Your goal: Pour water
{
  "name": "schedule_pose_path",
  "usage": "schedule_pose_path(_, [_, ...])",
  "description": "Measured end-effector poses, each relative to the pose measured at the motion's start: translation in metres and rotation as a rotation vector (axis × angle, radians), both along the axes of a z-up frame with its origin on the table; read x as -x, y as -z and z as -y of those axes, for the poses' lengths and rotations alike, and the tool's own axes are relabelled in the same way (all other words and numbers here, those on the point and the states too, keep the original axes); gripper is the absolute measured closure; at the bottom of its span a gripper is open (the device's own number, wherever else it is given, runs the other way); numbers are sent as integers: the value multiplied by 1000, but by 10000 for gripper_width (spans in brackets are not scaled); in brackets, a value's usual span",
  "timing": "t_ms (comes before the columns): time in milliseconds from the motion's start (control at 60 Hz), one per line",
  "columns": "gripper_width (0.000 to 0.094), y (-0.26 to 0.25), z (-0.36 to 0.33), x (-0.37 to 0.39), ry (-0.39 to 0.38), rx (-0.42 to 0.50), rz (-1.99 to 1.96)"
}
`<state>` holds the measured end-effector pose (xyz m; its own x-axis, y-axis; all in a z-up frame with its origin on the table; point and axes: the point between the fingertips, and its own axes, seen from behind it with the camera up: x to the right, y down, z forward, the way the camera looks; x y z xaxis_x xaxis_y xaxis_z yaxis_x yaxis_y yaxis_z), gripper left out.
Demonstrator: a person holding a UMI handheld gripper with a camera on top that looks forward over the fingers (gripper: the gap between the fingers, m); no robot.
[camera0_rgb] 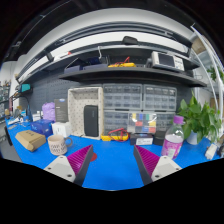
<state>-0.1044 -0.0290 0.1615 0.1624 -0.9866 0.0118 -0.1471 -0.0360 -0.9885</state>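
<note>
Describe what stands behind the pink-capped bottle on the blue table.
Behind the bottle a green plant rises. Its pot is hidden. The gripper is open, holding nothing.

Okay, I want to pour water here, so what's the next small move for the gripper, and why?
Probably swing toward the bottle with the pink cap and ease forward. The gripper is open and empty, hanging over the blue table, with nothing between its fingers. The bottle stands beyond the fingers, off to one side beside the green plant, so it is not lined up for a grasp yet.
</note>
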Motion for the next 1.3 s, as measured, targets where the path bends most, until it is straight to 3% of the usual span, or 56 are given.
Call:
schedule_pose_path(450, [106, 36, 160, 32, 241, 14, 16])
schedule_pose_path(783, [108, 37, 182, -53, 205, 15, 51])
schedule_pose_path(900, [254, 33, 183, -69, 208, 32, 84])
schedule_pose_path(950, [426, 36, 185, -74, 218, 38, 80])
schedule_pose_path(1033, [467, 32, 184, -74, 228, 26, 85])
schedule_pose_path(1117, [577, 33, 183, -73, 238, 23, 75])
schedule_pose_path(1133, [546, 33, 183, -74, 240, 24, 74])
schedule_pose_path(1150, [616, 33, 183, -74, 240, 27, 73])
schedule_pose_path(1300, [617, 33, 178, -76, 239, 60, 73])
